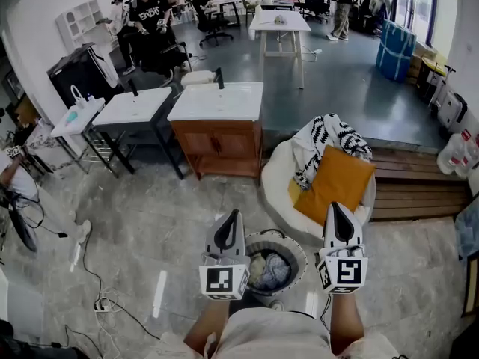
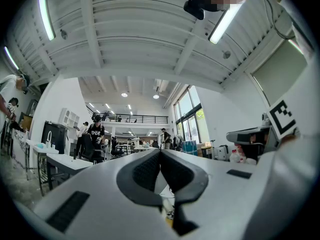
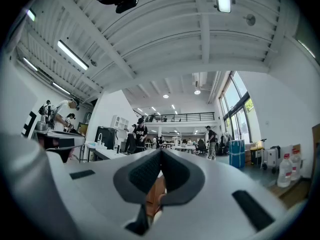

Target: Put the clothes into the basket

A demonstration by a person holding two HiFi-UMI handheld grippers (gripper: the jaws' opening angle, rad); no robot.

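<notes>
Pressed together tip to tip on nothing, the left gripper [image 2: 160,153] and right gripper [image 3: 160,151] flank the near round dark basket [image 1: 298,247] of crumpled pale clothes [image 1: 271,269], a black-and-white patterned garment [image 1: 327,137] lying on the white beanbag [image 1: 278,178] farther right.

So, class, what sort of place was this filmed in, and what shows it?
Probably an open-plan workshop or lab, not a home: a washbasin cabinet stands free on the open floor, people work at white tables behind, and cables trail loose.
</notes>
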